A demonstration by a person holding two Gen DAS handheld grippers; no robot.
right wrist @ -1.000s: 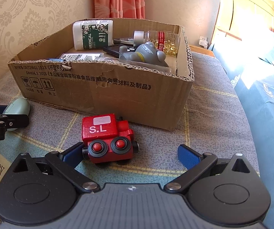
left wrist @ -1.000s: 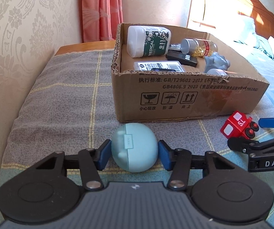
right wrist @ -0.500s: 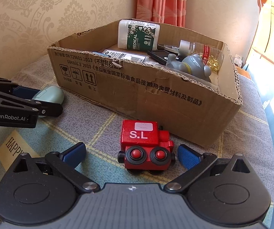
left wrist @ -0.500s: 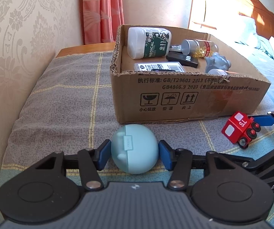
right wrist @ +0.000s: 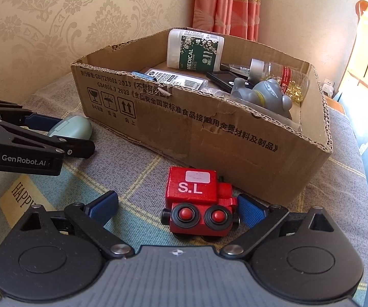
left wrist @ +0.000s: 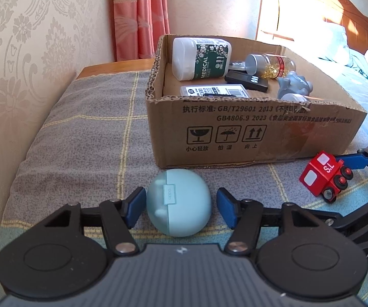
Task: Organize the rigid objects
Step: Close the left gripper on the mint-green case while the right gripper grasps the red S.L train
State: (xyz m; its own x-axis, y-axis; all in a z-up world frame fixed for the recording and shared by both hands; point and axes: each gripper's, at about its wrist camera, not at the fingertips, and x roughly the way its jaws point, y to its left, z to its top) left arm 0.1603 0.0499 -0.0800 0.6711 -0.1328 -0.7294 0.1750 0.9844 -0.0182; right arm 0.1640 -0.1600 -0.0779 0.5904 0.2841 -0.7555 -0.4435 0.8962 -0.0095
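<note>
— Checked blanket (left wrist: pixel 86 138) underneath; what's between your fingers?

— Left gripper (left wrist: pixel 179 206) spread around the blue case (left wrist: pixel 178 206), not touching. Right gripper (right wrist: pixel 177 208) apart, its pad (right wrist: pixel 250 209) against the red train (right wrist: pixel 199 202).

— Obstacles?

— Cardboard box (right wrist: pixel 209 130) at twelve o'clock; its contents partly hidden.

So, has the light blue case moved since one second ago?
No. In the left wrist view the light blue case lies in the same spot before the cardboard box, under its printed symbols.
</note>
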